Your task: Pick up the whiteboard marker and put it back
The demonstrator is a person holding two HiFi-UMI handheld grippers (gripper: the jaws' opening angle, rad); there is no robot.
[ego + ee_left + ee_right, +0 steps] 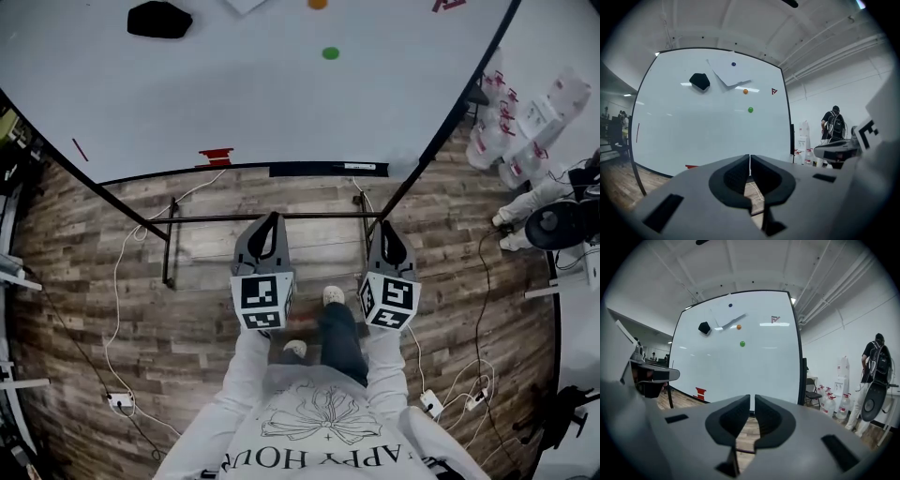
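Observation:
A large whiteboard (281,94) stands ahead of me on a metal frame. Low on its bottom edge sits a small red object (216,156), which may be the marker; it also shows in the left gripper view (692,166) and the right gripper view (700,393). My left gripper (272,217) (750,161) is shut with nothing between its pads. My right gripper (387,225) (753,401) is beside it, shut and empty too, with only a hairline gap. Both point at the board from well short of it, over the wooden floor.
On the board are a black eraser (159,19), a green magnet (330,53), an orange magnet (318,4) and a thin red stroke (80,150). The stand's low crossbar (216,219) lies ahead. Water jugs (516,122) and a person with a backpack (874,362) are at the right. White cables (117,309) trail on the floor.

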